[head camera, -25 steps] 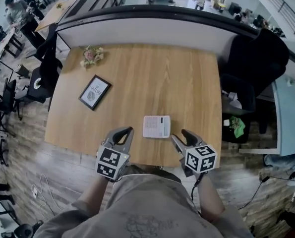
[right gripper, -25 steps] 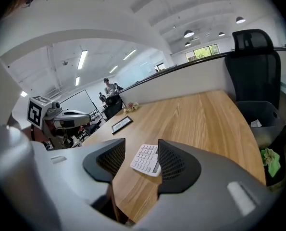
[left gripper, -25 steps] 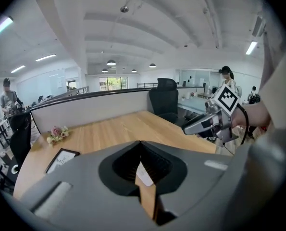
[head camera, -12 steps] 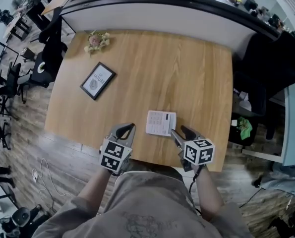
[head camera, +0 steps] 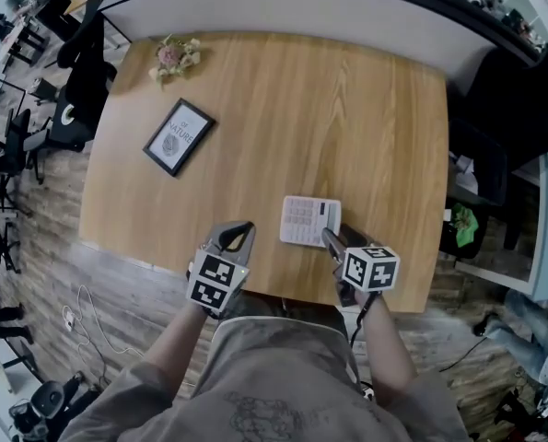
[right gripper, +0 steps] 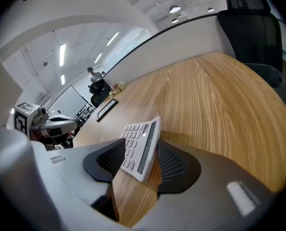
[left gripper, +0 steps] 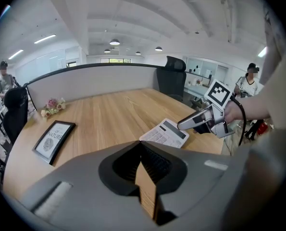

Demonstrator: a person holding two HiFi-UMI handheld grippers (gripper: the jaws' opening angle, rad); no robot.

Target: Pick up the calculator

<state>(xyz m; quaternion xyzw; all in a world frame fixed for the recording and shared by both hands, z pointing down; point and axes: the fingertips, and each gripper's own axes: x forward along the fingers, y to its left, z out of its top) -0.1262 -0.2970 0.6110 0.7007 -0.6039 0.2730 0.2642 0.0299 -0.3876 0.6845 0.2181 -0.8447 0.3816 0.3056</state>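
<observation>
Calculator [head camera: 310, 221] is sitting near the worktop's [head camera: 283, 109] front edge; you are straddling its right corner with the right gripper [head camera: 333, 238], fingers apart to pinch it, while the left gripper [head camera: 239, 233] is hovering nearby, fingers together, out of the way

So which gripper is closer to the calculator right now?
Right. The right gripper has the calculator between its jaws, at its right edge. The left gripper sits apart from it, off to its left.
</observation>
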